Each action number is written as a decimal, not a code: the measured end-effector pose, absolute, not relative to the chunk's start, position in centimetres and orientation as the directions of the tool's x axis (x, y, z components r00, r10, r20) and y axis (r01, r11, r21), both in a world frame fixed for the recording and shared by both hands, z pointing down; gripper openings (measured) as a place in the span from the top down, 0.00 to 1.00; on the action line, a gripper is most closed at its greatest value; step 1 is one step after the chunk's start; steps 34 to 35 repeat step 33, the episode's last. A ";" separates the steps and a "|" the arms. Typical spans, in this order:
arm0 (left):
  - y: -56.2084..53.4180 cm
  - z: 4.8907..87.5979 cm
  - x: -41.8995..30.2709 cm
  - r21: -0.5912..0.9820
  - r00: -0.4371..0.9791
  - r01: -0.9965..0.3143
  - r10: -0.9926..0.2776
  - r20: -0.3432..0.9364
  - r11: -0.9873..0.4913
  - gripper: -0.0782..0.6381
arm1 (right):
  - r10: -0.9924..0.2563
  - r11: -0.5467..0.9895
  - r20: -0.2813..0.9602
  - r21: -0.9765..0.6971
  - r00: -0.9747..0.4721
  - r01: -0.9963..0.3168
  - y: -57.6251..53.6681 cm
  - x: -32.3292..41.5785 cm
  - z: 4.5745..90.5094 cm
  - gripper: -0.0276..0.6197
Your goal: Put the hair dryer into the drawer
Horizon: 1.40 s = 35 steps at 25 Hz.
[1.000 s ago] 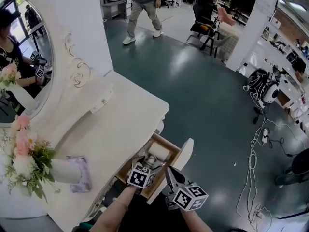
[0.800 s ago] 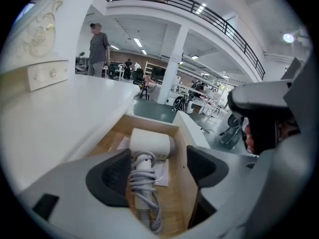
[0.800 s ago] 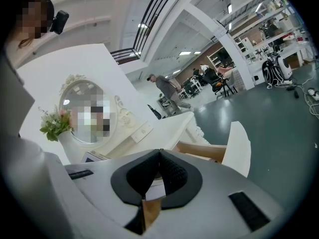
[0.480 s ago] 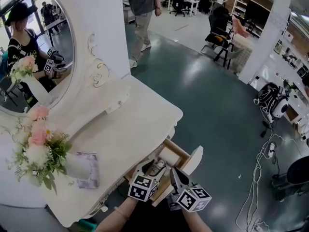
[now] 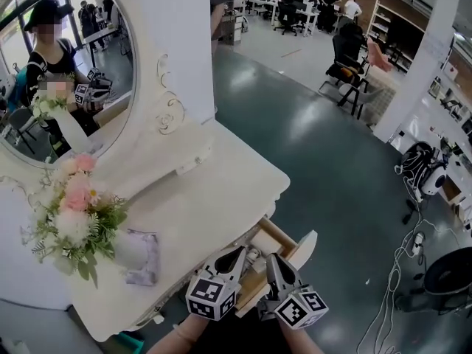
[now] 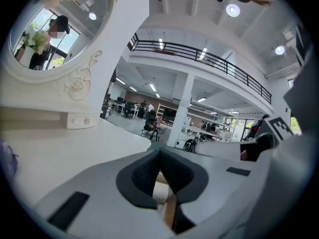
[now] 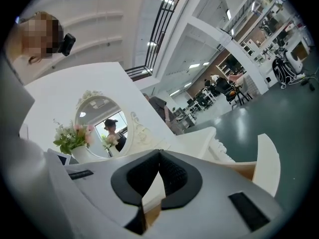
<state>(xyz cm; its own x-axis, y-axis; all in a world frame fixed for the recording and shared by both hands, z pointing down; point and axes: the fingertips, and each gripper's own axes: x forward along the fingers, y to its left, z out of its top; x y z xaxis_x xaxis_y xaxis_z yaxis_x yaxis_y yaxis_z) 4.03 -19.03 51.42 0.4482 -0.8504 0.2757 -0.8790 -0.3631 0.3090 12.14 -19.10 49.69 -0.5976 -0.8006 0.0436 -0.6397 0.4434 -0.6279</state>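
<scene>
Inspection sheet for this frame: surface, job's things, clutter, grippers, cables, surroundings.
Surface: white dressing table with oval mirror.
Job's things: wood-lined drawer open; pale object inside, likely the hair dryer, mostly hidden.
Clutter: white vase of pink and white flowers; lilac patterned pack beside it.
Grippers: left hand-held gripper shut, empty; right hand-held gripper shut, empty; both near the drawer.
Cables: loose white cables on the floor at right.
Surroundings: dark green floor, black office chair, people at distant desks.
</scene>
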 end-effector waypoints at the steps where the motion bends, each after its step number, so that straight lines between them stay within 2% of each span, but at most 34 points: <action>1: -18.8 50.8 4.0 0.312 0.453 -0.875 -0.853 0.259 -0.370 0.87 | -0.797 0.452 0.037 -0.625 -0.602 -0.637 -19.1 12.0 49.5 0.93; 9: -17.0 48.0 4.8 0.289 0.513 -0.844 -0.838 0.188 -0.451 0.87 | -0.756 0.547 0.001 -0.549 -0.655 -0.632 -18.5 10.5 47.6 0.93; 13: -16.4 47.9 5.1 0.260 0.523 -0.843 -0.830 0.192 -0.471 0.87 | -0.747 0.574 -0.004 -0.509 -0.665 -0.641 -18.2 10.3 47.1 0.93; 35: -15.7 51.1 5.5 0.259 0.531 -0.844 -0.800 0.279 -0.470 0.86 | -0.800 0.512 -0.006 -0.528 -0.600 -0.677 -19.1 12.9 47.7 0.93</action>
